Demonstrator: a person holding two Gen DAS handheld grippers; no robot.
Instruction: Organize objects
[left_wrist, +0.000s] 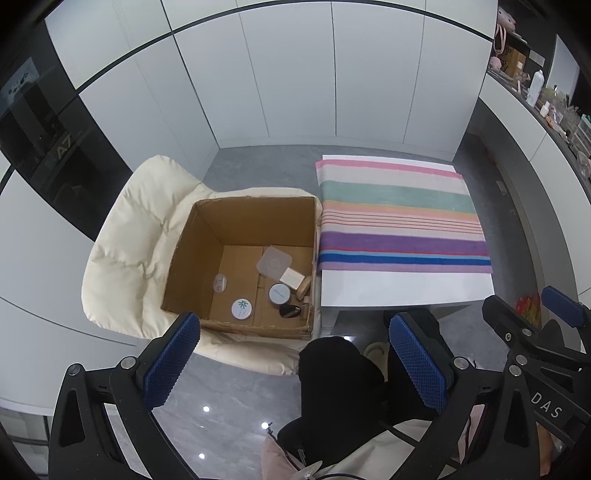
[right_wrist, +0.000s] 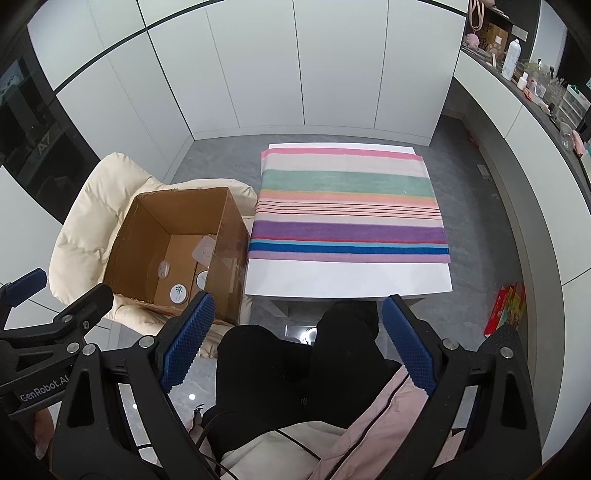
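From the left wrist, the left gripper hangs with jaws spread and empty, and the small items, two round tins among them, lie in the cardboard box on the cushioned chair. From the right wrist, the right gripper is likewise spread and empty near the table with its striped towel; reaching in, a finger could catch the box wall and tip it on the soft cushion.

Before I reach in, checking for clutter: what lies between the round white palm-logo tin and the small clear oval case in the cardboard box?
Only bare cardboard box floor separates tin and case, per the left wrist view.
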